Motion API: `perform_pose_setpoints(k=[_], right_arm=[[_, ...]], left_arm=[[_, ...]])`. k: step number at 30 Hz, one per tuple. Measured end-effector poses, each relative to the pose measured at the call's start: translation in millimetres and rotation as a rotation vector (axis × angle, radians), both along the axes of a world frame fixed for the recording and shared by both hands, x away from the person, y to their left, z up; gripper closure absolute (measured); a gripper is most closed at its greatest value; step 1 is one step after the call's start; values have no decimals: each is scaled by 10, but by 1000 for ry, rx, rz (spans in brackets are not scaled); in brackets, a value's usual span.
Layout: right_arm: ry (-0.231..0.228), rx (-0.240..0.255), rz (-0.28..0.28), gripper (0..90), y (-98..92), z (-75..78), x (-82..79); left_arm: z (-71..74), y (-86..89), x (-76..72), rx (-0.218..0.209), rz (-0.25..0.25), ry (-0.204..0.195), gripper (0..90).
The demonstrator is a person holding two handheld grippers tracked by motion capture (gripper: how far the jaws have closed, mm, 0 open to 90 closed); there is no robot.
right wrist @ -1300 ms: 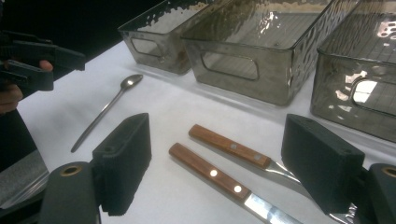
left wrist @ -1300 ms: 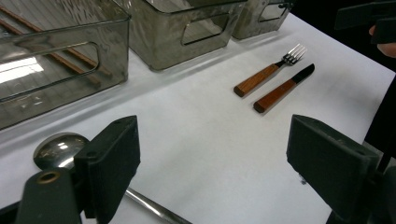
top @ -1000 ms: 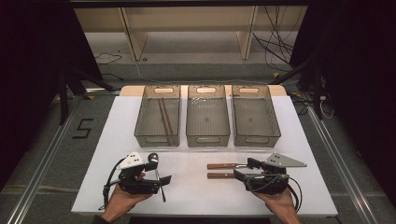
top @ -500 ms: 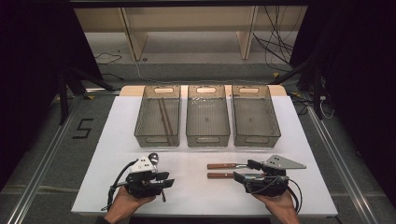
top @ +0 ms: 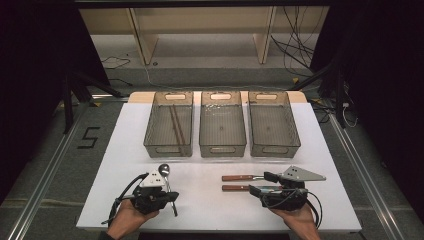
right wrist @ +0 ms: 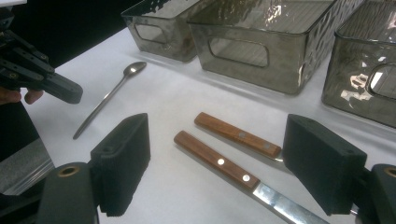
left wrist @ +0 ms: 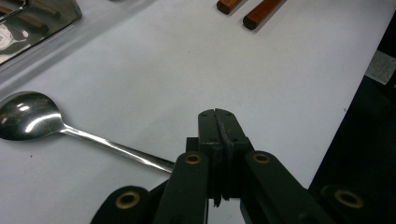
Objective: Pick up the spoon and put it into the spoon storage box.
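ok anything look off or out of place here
One thing: the left tool has just closed, jaws pressed together with nothing between them. The spoon lies flat beside it, its handle running past the jaws rather than into them, so the grip looks missed. Nothing is spilled or damaged.

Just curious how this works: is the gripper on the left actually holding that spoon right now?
No. In the left gripper view the left gripper has its jaws shut on nothing, and the spoon lies on the table beside them.
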State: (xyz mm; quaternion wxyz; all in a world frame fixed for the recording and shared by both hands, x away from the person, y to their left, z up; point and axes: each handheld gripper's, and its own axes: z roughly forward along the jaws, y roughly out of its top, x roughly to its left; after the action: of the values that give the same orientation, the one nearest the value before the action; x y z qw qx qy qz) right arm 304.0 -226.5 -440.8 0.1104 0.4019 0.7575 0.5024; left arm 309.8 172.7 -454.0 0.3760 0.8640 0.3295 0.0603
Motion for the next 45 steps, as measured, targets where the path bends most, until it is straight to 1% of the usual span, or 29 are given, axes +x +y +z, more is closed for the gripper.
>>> perform_pose_setpoints(k=[1, 3, 5, 8, 10, 13, 14, 16, 18, 19, 21, 22, 24, 26, 30, 31, 32, 38, 39, 40, 42, 43, 44, 45], right_arm=[[1, -1, 0, 241, 0, -1, 0], [0, -5, 0, 241, -3, -1, -7], [-1, -3, -1, 242, -9, 1, -14], [-2, -1, -2, 243, -10, 5, -16], [-3, -3, -1, 243, -3, 7, -14], [0, -5, 1, 243, 10, 4, -12], [0, -5, 1, 242, 12, 4, -13], [0, -4, 2, 242, 12, 5, -13], [-1, -3, 3, 243, 11, 6, -13], [-1, -3, 2, 243, 11, 8, -13], [-1, -3, 4, 242, 11, 8, -12], [1, -3, 4, 243, 13, 6, -10], [3, -7, 6, 243, 19, 3, -8], [-1, -8, 7, 243, 25, 1, -6], [0, -10, 9, 244, 26, 1, -5], [0, -10, 9, 244, 25, 1, -5], [1, -9, 8, 244, 25, 1, -6], [0, -9, 8, 244, 18, 4, -8], [2, -9, 7, 244, 18, 7, -11], [0, -9, 8, 244, 18, 8, -10], [0, -9, 8, 244, 18, 10, -12], [-1, -9, 8, 244, 18, 10, -11], [-1, -9, 8, 245, 18, 10, -11], [-1, -10, 8, 245, 19, 12, -13]], left_arm=[[-2, -9, 0, -6, 1, 3, 892], [-11, -33, 9, -1, -9, 3, 892], [-33, -57, 22, 5, -20, 17, 892], [-102, -88, 44, 28, -30, 43, 892], [-143, -91, 55, 52, -29, 63, 892], [-178, -78, 71, 73, -13, 88, 892], [-182, -70, 76, 84, -16, 95, 892], [-202, -68, 87, 106, -6, 104, 892], [-209, -64, 91, 126, 6, 105, 892], [-206, -51, 96, 129, 4, 107, 892], [-208, -41, 105, 127, 18, 112, 892], [-205, -45, 108, 125, 26, 103, 892], [-194, -73, 107, 119, 13, 100, 892], [-212, -120, 99, 133, 0, 96, 892], [-237, -149, 110, 136, -12, 103, 892], [-237, -151, 114, 145, -12, 111, 891], [-242, -151, 111, 155, -9, 108, 892], [-224, -77, 127, 165, -2, 156, 892], [-216, -53, 130, 176, -1, 165, 892], [-211, -26, 135, 183, 3, 174, 891], [-207, 33, 149, 178, 16, 205, 891], [-203, 69, 159, 184, 18, 215, 891], [-201, 102, 167, 187, 22, 220, 891], [-201, 130, 170, 186, 37, 223, 891]])
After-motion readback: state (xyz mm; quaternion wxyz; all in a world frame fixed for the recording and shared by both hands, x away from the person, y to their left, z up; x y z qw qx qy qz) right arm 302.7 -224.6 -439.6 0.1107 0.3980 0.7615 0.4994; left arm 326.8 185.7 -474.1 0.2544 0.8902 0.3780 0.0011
